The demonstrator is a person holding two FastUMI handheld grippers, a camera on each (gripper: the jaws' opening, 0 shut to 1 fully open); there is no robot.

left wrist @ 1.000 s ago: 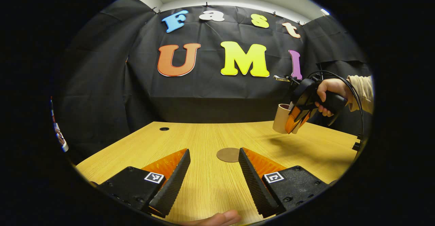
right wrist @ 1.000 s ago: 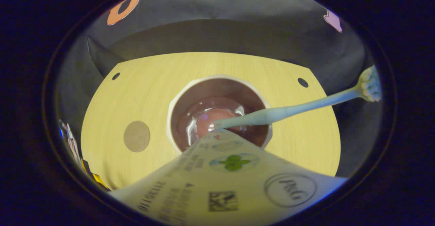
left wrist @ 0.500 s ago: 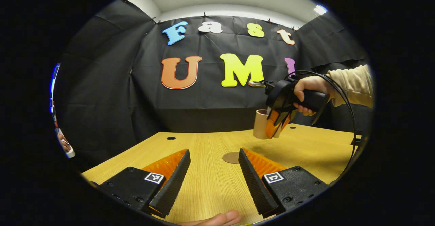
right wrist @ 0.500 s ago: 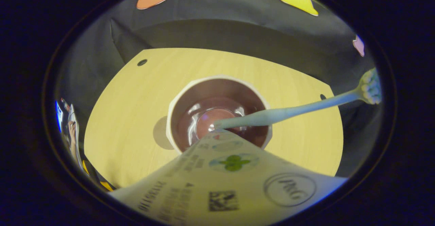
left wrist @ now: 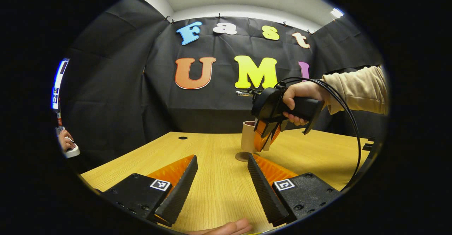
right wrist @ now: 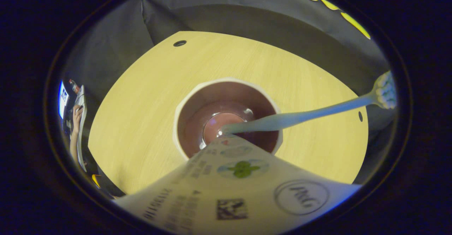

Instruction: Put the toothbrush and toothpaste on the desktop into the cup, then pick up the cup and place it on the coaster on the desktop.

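The cup [left wrist: 248, 136] hung in the right gripper [left wrist: 264, 140], just above the coaster [left wrist: 242, 156], which lay on the desktop [left wrist: 215, 178] a little beyond the right-hand finger of the left gripper [left wrist: 221, 185]. From the left gripper view, the right gripper's orange fingers sat against the cup's near wall and rim; whether both pressed on it could not be told from there. A hand [left wrist: 300, 99] held that gripper's black handle from the right. The left gripper's own jaws stood wide apart over bare desktop, holding nothing.

In the right gripper view, looking straight down past its own jaws, the cup's glossy brown inside lay directly ahead. The toothbrush [right wrist: 300, 113] leaned in it, bristle end out over the rim to the right, and the toothpaste [right wrist: 243, 189] tube rose from it toward the camera, covering the fingers.

The cup looked rigid, glazed and probably slippery and breakable, so a firm pinch on the wall near the rim seemed the sensible hold. The long, leaning contents likely made it top-heavy and could shift if it tilted.

Nothing stood between cup and coaster. The left gripper's fingers were near the coaster's close side, and a cable [left wrist: 348, 122] looped off the right gripper's handle, clear of the desktop.
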